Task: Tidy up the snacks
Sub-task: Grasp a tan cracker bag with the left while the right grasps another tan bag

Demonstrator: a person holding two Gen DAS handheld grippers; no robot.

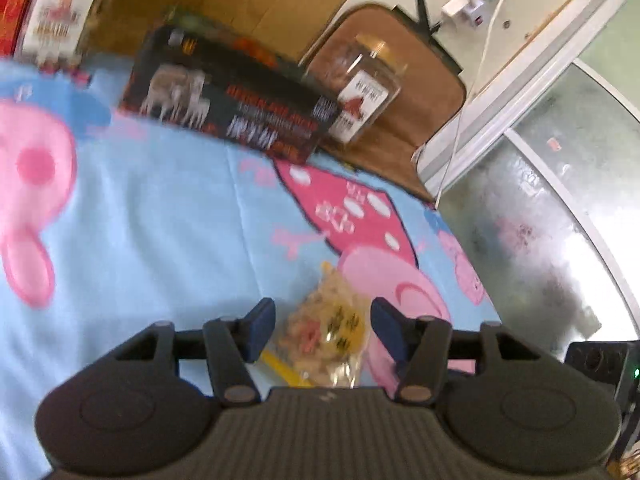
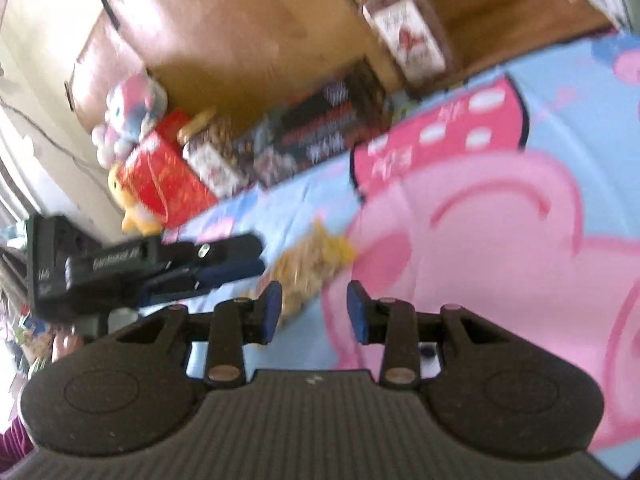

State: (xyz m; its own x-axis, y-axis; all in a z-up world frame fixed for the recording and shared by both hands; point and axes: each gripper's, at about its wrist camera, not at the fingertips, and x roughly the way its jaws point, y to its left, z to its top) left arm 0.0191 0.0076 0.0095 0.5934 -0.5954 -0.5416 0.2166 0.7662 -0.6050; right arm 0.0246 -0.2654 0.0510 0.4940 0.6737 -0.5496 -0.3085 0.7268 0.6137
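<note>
A small clear bag of snacks (image 1: 326,328) with yellow trim lies on the light-blue cartoon blanket (image 1: 160,220). My left gripper (image 1: 324,326) straddles the bag, and gaps show between its blue pads and the bag, so it is open. In the right wrist view the same bag (image 2: 310,260) lies just ahead of my right gripper (image 2: 315,312), which is open with only blanket between its pads; the bag's near end reaches its left finger (image 2: 272,310). The left gripper (image 2: 258,258) comes in from the left beside the bag.
A dark box (image 1: 228,100) and a clear labelled jar (image 1: 366,92) stand at the blanket's far edge against a wooden headboard. A second jar (image 2: 212,156), a red box (image 2: 164,176) and plush toys (image 2: 128,116) sit further left. A brown cushion (image 1: 420,120) lies behind.
</note>
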